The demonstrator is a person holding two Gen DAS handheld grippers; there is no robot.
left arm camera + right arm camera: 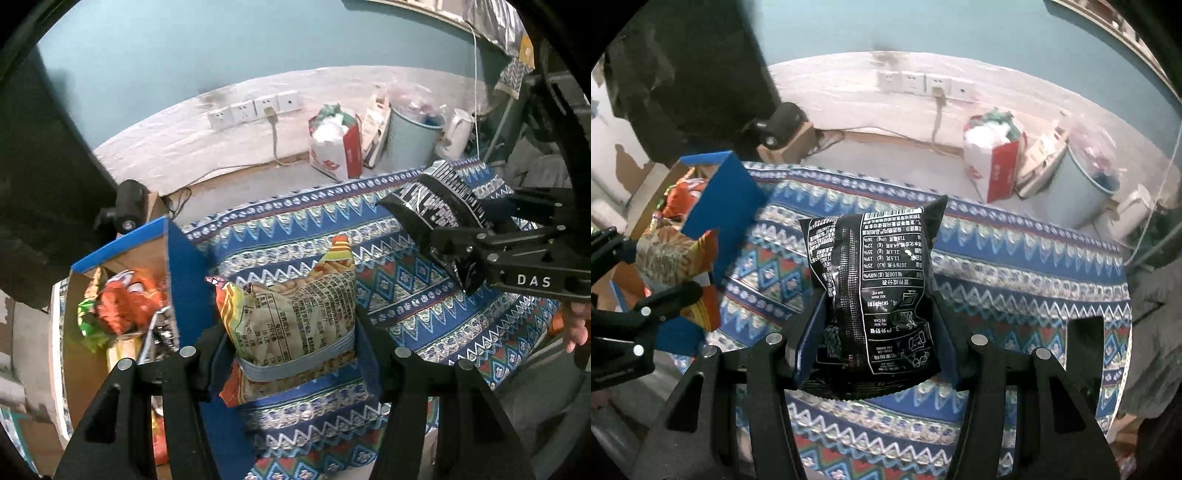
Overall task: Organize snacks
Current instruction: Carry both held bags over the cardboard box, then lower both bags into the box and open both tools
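Orange-and-tan snack bag (295,314), black snack bag (879,295), blue zigzag-patterned cloth (369,229).

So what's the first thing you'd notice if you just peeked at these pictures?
Probably the two snack bags held up in the air: the left gripper pinches an orange-and-yellow snack bag, and the right gripper pinches a black snack bag with white print. Under them spreads a bright blue patterned cloth, and at its left edge stands a blue box already stuffed with colourful snacks.
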